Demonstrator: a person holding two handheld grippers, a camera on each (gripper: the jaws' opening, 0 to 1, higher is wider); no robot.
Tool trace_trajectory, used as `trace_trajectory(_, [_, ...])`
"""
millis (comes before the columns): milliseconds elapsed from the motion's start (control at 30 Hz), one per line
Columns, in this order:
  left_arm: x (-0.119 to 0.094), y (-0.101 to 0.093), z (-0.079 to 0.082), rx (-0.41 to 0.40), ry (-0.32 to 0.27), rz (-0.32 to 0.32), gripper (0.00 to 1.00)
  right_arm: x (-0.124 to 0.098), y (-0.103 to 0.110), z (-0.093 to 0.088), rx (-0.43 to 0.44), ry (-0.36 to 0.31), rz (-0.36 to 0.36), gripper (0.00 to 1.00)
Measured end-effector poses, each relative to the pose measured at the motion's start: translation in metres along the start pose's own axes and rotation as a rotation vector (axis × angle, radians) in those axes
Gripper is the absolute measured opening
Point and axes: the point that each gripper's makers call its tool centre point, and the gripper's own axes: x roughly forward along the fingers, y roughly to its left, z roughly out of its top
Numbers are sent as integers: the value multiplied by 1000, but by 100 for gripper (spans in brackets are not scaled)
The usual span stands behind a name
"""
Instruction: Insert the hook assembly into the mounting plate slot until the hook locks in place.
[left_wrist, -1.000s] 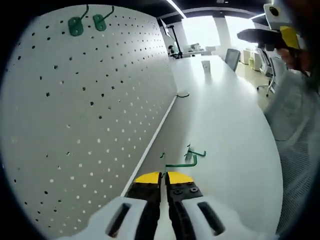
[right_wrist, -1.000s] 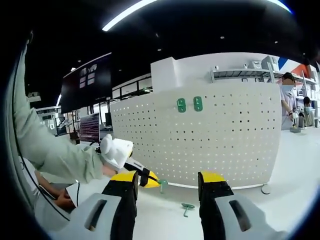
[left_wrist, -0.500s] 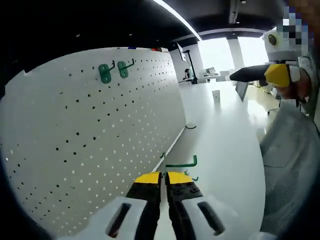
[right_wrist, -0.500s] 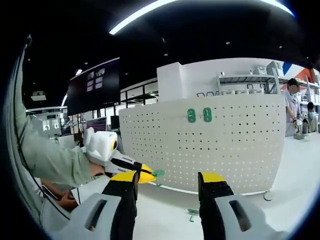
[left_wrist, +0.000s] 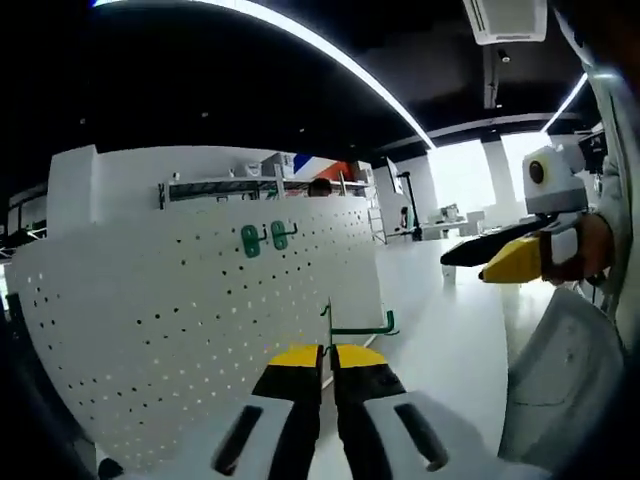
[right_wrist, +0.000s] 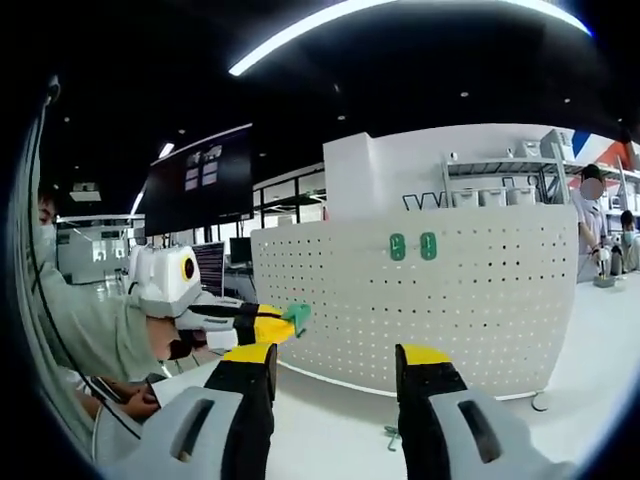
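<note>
- Jaws of the left gripper (left_wrist: 328, 352) were pressed together on a green hook (left_wrist: 355, 325), held up in the air in front of the white pegboard (left_wrist: 180, 330).
- Two green hooks (left_wrist: 263, 237) already sat side by side near the pegboard's top edge.
- Right gripper (right_wrist: 338, 362) hung with jaws spread and nothing between them, facing the pegboard.
- Another green hook (right_wrist: 391, 436) lay on the white table (right_wrist: 330, 425) near the pegboard's foot.

- The left gripper view is looking obliquely along the pegboard (left_wrist: 200, 300), near, at ten o'clock.
- The right gripper view is facing the pegboard (right_wrist: 420, 300) squarely from farther back; both are sharing it.
</note>
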Motion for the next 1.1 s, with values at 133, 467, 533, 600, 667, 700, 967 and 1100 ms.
trace_trajectory(133, [-9, -8, 19, -16, -71, 23, 4, -2, 2, 2, 2, -6, 5, 46])
trace_trajectory(467, [-19, -23, 44, -56, -168, 37, 4, -6, 8, 14, 4, -28, 25, 45])
trace_trajectory(533, [-20, -24, 45, -68, -175, 49, 4, -7, 11, 20, 11, -39, 35, 44])
trace_trajectory(600, [-20, -25, 47, -60, -184, 60, 4, -7, 14, 25, 11, -50, 46, 44])
trace_trajectory(667, [-20, -27, 51, -72, -199, 61, 4, -6, 17, 30, 12, -59, 58, 43])
trace_trajectory(700, [-19, -27, 52, -73, -202, 64, 4, -5, 19, 32, 16, -62, 64, 42])
trace_trajectory(967, [-15, -37, 63, -85, -238, 46, 4, 0, 31, 48, 0, -87, 108, 38])
trace_trajectory(1100, [-13, -44, 67, -93, -249, 27, 4, 2, 34, 58, 1, -111, 123, 36])
